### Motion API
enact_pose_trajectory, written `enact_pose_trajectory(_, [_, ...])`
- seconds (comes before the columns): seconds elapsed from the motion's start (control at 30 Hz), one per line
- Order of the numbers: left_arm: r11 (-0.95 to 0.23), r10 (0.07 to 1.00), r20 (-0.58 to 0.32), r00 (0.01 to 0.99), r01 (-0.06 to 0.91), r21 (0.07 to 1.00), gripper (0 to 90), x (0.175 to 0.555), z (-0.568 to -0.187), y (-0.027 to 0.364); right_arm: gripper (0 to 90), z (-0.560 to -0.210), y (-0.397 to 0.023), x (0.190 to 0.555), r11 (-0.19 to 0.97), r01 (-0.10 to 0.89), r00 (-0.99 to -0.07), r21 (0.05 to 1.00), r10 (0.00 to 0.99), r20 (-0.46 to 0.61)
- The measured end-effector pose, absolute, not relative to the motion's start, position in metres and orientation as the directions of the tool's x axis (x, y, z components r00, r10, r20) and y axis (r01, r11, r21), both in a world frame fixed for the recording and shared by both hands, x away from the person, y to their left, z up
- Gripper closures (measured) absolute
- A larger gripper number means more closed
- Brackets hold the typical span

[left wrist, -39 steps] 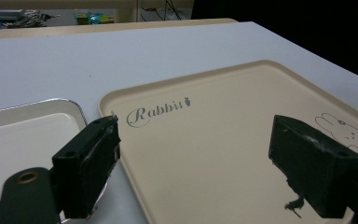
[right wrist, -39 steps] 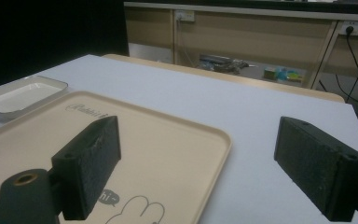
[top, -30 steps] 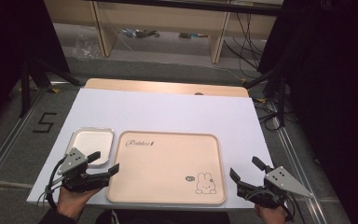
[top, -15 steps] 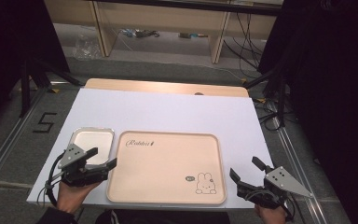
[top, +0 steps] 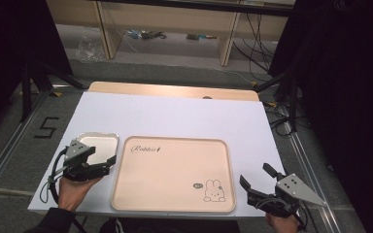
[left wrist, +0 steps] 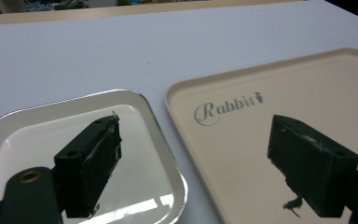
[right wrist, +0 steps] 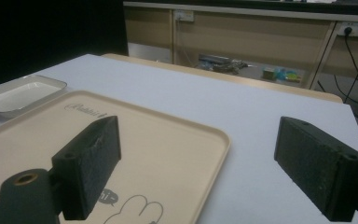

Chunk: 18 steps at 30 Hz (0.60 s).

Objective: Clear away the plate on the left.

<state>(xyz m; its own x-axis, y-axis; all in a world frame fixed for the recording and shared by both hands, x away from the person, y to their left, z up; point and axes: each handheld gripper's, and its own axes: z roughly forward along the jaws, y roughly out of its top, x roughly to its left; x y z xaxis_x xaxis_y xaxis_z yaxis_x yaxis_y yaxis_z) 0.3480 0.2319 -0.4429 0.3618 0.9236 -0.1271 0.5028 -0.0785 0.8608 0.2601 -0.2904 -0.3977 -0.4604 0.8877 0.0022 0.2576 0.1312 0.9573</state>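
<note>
the beige tray (top: 174,174) lies flat on the white table (top: 175,116) between the two grippers, its "rabbit" lettering toward the far left corner and a small rabbit drawing near the right front corner. just to its left, edges close together but apart, sits a small silver dish (top: 98,144) with rounded corners and a white inside.

the left gripper (top: 106,165) is held in the person's left hand (top: 73,190) over the near part of the silver dish, pointing right toward the tray. its jaws are spread wide with nothing between them. in the left gripper view, one jaw hangs over the silver dish (left wrist: 74,154) and the other over the beige tray (left wrist: 261,140), so the gap between the two pieces runs up between the jaws; the lettering lies just ahead, between the jaws and nearer the tray-side one.

the right gripper (top: 256,180) sits off the tray's right front corner, over bare table near the front edge, held from below by the person's right hand (top: 281,224). its jaws are also spread apart and empty. in the right gripper view, one jaw is over the beige tray (right wrist: 158,140) near the rabbit drawing, the other over the white table (right wrist: 270,135) beyond the tray's rim, and the silver dish (right wrist: 18,95) lies far ahead across the tray.
</note>
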Motion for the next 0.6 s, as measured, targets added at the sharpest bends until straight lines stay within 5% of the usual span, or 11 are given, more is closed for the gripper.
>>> enact_pose_trajectory(0.6, [-0.040, 0.962, -0.126, 0.244, 0.579, 0.814, 21.3, 0.373, -0.453, 0.269, 15.2, -0.398, -0.290, 0.260, 0.132, 0.258, -0.461, 0.957, 0.888, 0.002])
